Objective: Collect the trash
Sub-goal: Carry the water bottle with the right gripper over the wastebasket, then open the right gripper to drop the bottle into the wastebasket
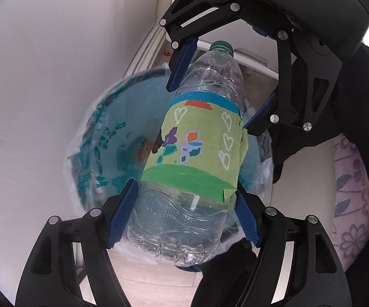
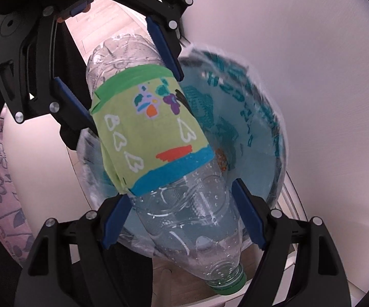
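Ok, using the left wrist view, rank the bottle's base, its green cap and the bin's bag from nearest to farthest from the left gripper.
1. Bottle base, between the left gripper's pads.
2. Green cap, at the bottle's far end by the right gripper.
3. Bin bag, below and behind the bottle, lining the blue bin.

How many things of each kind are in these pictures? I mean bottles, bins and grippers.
Plastic bottle: 1
Bin with liner: 1
Grippers: 2, the left gripper at the bottle's base and the right gripper near its neck
Total: 4
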Demonstrator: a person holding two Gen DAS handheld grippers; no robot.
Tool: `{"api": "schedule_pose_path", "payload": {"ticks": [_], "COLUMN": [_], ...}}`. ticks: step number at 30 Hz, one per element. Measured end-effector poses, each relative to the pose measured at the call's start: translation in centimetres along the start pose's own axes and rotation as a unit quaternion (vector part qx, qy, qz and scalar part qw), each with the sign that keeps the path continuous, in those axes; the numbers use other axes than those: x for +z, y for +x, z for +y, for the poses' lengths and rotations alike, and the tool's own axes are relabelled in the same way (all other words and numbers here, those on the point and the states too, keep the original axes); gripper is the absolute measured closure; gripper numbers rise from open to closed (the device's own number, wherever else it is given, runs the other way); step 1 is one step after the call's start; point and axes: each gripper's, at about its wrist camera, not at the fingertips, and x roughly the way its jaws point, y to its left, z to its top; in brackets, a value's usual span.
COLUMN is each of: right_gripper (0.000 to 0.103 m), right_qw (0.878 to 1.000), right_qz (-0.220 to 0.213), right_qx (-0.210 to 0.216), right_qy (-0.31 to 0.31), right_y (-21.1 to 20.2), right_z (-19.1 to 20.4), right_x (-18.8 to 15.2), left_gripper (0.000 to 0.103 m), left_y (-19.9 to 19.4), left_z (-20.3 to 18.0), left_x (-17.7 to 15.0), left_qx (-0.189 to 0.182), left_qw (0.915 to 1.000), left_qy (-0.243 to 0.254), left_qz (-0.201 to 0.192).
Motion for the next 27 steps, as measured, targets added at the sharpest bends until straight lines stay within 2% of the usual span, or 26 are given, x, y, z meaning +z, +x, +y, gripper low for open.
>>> {"api": "schedule_pose_path", "payload": {"ticks": [11, 12, 14, 22, 27], "right_gripper": [0.027, 0.023, 0.012, 0.007, 0.007], "right_qw": [1.000, 1.000, 0.999, 0.996, 0.988], "right_qz": [-0.002, -0.006, -0.018, -0.050, -0.092], "right_qx": [-0.007, -0.014, -0.027, -0.069, -0.089], "right_qy": [-0.006, -0.005, -0.002, 0.024, 0.084], "right_y": [1.2, 1.4, 1.2, -2.1, -6.2], "right_z": [0.5, 0.7, 1.4, 1.9, 2.1], "right_x": [1.1, 1.0, 0.3, -0.3, -2.0], "left_gripper": [0.032, 0.030, 0.006, 0.006, 0.006], "left_y": [1.2, 1.0, 0.4, -1.9, -4.8], "left_z": [0.7, 0.9, 0.8, 0.5, -0.6], "left_x": [-0.3, -0.2, 0.0, 0.6, 1.3], "left_qx": [-0.011, -0.009, 0.004, 0.037, 0.053], "left_qw": [0.9999, 0.9999, 0.9999, 0.9991, 0.9977], "left_qy": [-0.011, -0.011, -0.010, -0.007, -0.012], "left_qz": [0.007, 0.006, -0.003, -0.019, -0.041]}}
